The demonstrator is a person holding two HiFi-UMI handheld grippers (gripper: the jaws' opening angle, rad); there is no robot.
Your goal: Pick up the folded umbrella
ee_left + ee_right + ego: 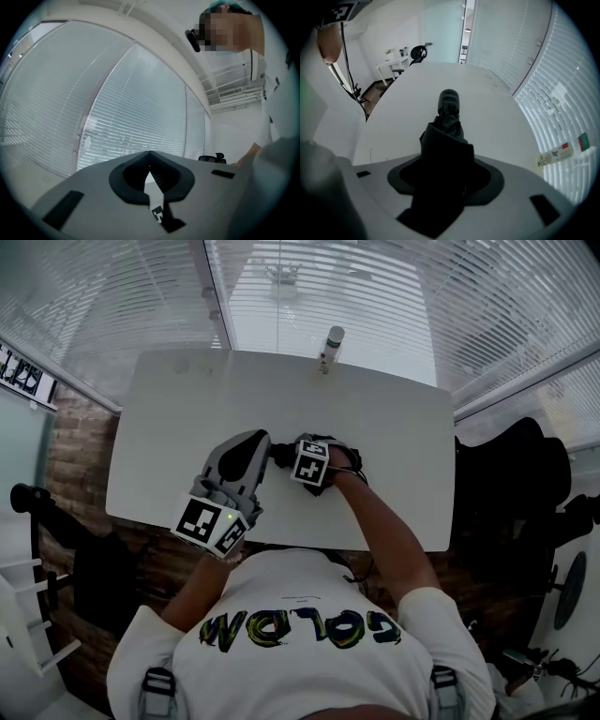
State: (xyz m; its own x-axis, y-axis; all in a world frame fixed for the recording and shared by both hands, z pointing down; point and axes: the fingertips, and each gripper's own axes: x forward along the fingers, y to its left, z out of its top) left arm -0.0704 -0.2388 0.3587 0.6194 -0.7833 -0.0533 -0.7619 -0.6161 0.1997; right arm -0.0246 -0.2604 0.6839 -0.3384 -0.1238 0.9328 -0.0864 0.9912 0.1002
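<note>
The folded umbrella [280,455] is black and lies on the white table [394,456] near its middle. In the right gripper view the umbrella [449,124] stretches away from me, its rounded end farthest off and its near part filling the gap between the jaws. My right gripper [302,457] points steeply down over it, and the jaws of my right gripper [446,164] press on the fabric from both sides. My left gripper [255,440] hovers just left of the umbrella, level. The left gripper [150,153] has its tips together and nothing between them.
A small white bottle [330,345] stands at the table's far edge. Window blinds [309,287] run behind the table. A black office chair [511,474] stands beyond the right edge and dark furniture [37,502] at the left. The table's near edge runs just in front of my body.
</note>
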